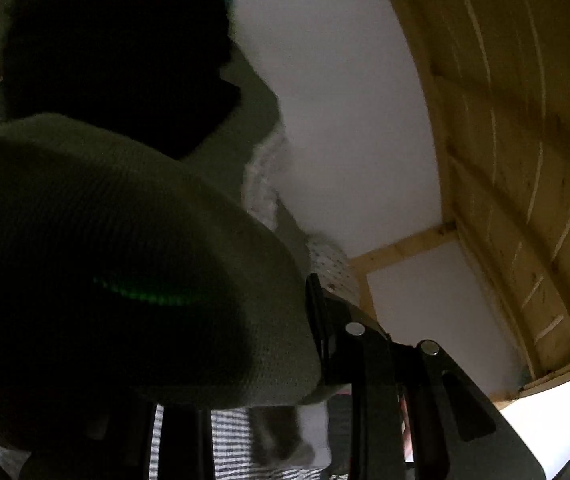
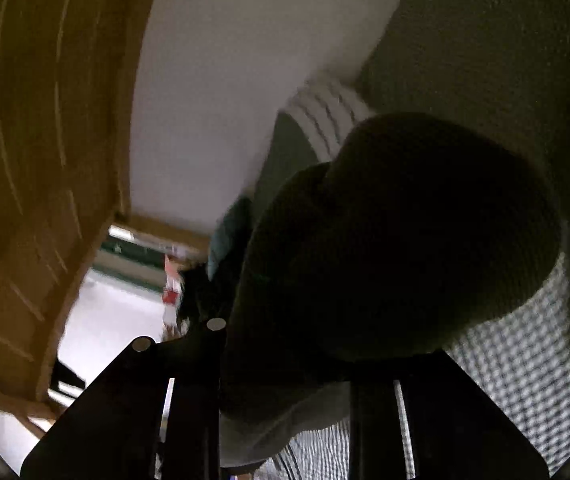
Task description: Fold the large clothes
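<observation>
- One grey-green knit garment (image 1: 133,248) is hanging across both views, bunched over each gripper's near end.
- Left gripper (image 1: 269,364) is pointing slightly down toward a white wall (image 1: 345,100); its jaws are narrowly parted, gripping the garment.
- Right gripper (image 2: 285,380) is tilting likewise beside wooden slats (image 2: 37,140), jaws narrow, clamping the garment too.
</observation>
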Motion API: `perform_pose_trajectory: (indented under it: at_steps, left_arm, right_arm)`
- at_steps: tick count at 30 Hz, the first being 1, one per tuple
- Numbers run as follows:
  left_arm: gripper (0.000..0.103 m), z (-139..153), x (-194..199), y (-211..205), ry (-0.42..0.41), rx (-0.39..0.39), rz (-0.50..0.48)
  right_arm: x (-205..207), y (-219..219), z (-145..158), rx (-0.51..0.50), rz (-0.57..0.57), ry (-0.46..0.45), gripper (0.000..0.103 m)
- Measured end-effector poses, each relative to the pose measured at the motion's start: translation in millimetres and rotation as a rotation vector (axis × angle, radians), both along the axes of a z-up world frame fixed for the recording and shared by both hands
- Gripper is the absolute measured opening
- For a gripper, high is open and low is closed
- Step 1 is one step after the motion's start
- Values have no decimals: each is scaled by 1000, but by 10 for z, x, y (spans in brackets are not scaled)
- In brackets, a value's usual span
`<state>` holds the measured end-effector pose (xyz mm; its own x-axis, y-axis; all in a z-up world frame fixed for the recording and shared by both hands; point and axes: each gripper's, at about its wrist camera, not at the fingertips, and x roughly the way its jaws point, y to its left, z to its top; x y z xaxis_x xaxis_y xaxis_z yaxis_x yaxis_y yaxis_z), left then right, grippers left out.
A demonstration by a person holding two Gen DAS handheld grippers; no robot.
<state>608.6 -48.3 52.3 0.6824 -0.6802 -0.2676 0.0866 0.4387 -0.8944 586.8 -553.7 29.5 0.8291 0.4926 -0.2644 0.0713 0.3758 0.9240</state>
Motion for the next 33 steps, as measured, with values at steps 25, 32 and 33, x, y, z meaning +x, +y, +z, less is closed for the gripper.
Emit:
perform_pose_trajectory:
  at_steps: [25,32,33]
  left_arm:
    - [44,-2029,-1125,-3250,72,-4,-416]
    - [87,-1142,-1476,-2714,-43,290,-528]
    - [91,-803,-1519,-2711,-158,375,-464]
  right_arm:
    - [-3019,-3128,-1930,49,-237,214,64]
    - [-3819,-2756,-727,-765,-366,348,100]
    - [-3822,-2656,-580,-832,-362,327,100]
